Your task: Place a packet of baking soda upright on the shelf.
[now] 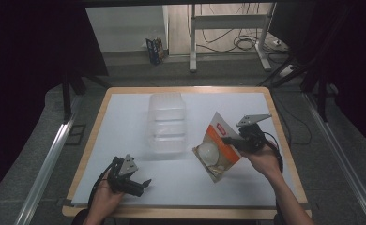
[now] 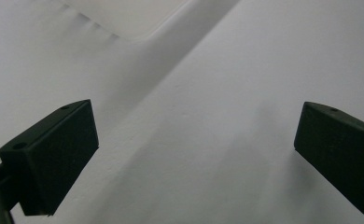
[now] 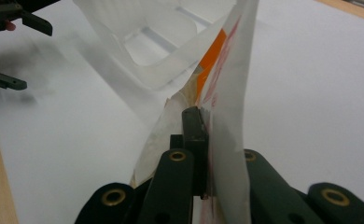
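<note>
Right gripper (image 1: 229, 139) had its jaws clamped on one edge of the packet (image 1: 217, 147), which hung tilted above the white table (image 1: 125, 122), just right of the clear tub (image 1: 167, 123). Left gripper (image 1: 141, 185) sat near the front edge, jaws wide, nothing between them.

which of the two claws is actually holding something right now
The right claw: its jaws are shut on the bread packet, lifting it beside the clear plastic container. The left claw hangs open over bare white table.
</note>
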Demonstrator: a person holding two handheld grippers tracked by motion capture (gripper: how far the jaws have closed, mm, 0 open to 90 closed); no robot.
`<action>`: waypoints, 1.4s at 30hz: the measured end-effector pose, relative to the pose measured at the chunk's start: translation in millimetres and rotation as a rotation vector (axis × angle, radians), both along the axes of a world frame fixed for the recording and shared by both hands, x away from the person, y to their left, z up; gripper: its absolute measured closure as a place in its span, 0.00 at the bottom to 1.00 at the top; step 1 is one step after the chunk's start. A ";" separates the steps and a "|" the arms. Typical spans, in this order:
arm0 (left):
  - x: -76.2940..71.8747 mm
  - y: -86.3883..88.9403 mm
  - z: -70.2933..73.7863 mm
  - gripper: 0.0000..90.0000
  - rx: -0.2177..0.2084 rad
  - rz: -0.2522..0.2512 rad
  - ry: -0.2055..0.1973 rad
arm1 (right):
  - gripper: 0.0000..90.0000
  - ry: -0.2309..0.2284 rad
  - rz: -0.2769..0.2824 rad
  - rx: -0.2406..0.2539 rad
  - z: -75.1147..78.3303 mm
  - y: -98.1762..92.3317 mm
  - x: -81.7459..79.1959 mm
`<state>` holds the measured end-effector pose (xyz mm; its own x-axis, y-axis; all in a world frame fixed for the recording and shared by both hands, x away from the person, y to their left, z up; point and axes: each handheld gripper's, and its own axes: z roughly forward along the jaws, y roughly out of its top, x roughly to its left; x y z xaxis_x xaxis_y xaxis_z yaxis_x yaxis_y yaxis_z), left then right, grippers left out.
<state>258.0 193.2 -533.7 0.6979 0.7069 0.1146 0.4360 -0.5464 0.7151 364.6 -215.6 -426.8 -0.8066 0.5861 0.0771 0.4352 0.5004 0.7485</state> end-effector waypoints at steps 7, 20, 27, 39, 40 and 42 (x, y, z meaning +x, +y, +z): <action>0.1 0.7 0.6 0.00 -0.003 0.001 -0.006 | 0.98 -0.017 0.018 -0.004 12.6 8.6 0.8; -0.1 2.2 2.2 0.00 -0.034 0.000 0.002 | 0.98 -0.070 -0.003 -0.029 34.6 12.3 15.1; -0.6 1.8 2.5 0.00 -0.031 -0.005 0.001 | 0.98 -0.090 -0.005 -0.014 47.4 14.5 24.5; -0.8 3.5 3.3 0.00 -0.039 -0.005 -0.002 | 0.98 -0.118 0.018 -0.015 62.8 35.1 45.8; -0.8 3.6 3.3 0.00 -0.039 -0.005 -0.002 | 0.98 -0.116 0.019 -0.013 64.0 36.9 47.8; -0.9 3.7 3.3 0.00 -0.039 -0.005 -0.002 | 0.98 -0.120 0.023 -0.013 66.1 40.5 51.9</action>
<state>257.1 196.9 -530.4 0.7011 0.7076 0.0886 0.4318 -0.5201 0.7369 416.5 -175.1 -360.7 -0.8226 0.5680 -0.0283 0.3313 0.5191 0.7879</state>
